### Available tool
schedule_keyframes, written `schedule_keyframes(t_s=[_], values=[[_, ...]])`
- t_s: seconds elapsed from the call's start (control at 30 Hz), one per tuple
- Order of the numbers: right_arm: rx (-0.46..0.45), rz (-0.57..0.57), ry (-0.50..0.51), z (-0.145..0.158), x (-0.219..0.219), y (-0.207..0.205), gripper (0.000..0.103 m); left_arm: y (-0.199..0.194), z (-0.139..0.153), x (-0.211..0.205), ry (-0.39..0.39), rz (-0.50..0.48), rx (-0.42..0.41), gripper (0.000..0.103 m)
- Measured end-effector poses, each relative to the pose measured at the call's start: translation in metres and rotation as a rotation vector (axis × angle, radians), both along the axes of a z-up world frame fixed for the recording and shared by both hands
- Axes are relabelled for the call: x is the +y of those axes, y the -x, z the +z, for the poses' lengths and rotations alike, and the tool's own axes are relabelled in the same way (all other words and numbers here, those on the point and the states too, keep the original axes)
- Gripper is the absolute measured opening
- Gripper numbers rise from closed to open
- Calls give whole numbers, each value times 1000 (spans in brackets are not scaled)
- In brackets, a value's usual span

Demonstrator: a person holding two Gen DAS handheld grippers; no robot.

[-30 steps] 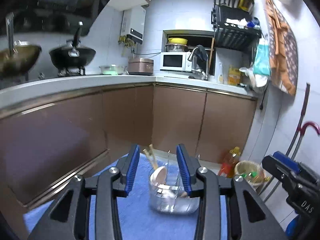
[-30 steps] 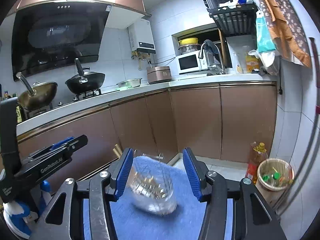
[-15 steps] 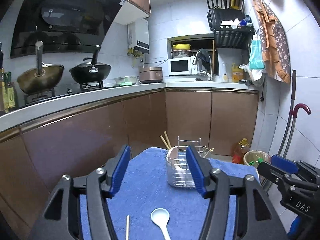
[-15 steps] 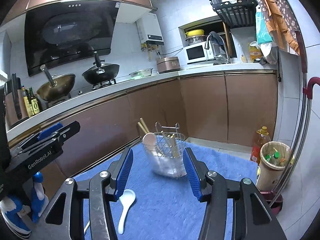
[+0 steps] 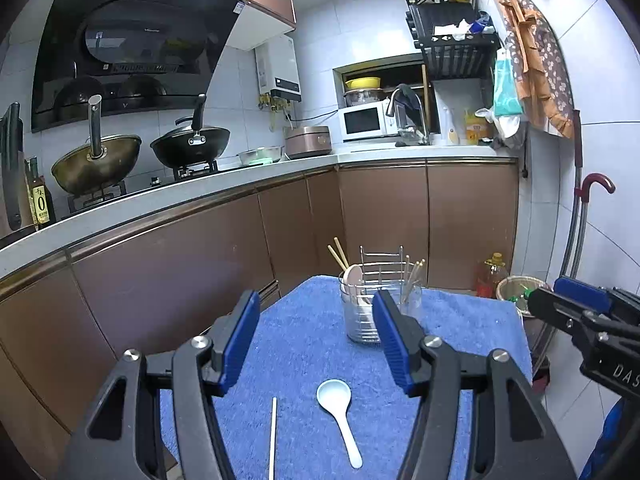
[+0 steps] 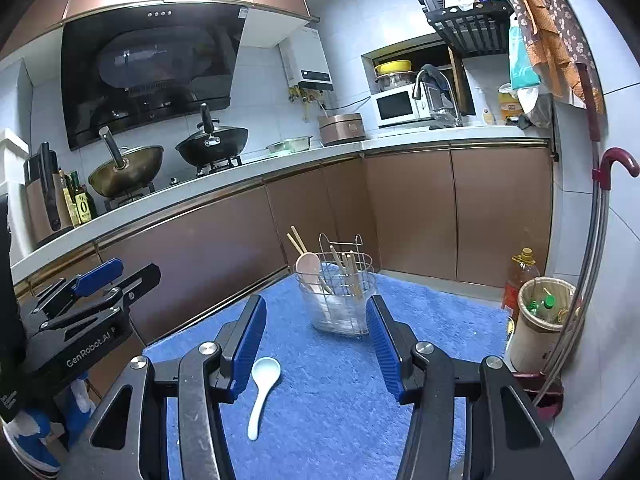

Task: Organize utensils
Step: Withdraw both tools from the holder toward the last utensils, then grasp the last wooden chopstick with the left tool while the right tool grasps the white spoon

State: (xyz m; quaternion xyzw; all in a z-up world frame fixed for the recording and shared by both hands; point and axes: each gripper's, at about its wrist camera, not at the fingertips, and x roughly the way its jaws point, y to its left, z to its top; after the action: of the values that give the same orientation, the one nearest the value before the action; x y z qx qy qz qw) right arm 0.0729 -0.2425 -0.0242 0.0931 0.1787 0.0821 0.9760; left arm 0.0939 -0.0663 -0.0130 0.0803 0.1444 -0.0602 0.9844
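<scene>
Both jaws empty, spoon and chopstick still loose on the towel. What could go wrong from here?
1. The white spoon lies flat on the soft blue towel; jaws may snag pile instead of lifting it.
2. The chopstick is thin and flat, so it may slip.
3. The utensil holder is already crowded; an insertion could tip it.

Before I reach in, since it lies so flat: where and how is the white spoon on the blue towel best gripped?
Probably by the handle. The white spoon lies flat on the blue towel, bowl towards the utensil holder, its thin handle pointing back at the grippers. Come from above and close across the handle's middle; the bowl looks too broad and rounded.
</scene>
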Motion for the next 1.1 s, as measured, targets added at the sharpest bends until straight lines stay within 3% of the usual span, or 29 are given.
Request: schedule_keyframes(t_s=[0.57, 0.7, 0.9, 1.1], values=[[40, 4, 35, -8, 8, 8, 49, 8, -14, 14, -23, -6, 44, 56], [66, 13, 43, -13, 12, 0, 49, -3, -22, 22, -6, -8, 91, 56], [148, 49, 69, -32, 22, -22, 49, -49, -48, 72, 77, 40, 261, 56], [276, 137, 94, -65, 44, -66, 50, -97, -92, 139, 217, 60, 484, 56]])
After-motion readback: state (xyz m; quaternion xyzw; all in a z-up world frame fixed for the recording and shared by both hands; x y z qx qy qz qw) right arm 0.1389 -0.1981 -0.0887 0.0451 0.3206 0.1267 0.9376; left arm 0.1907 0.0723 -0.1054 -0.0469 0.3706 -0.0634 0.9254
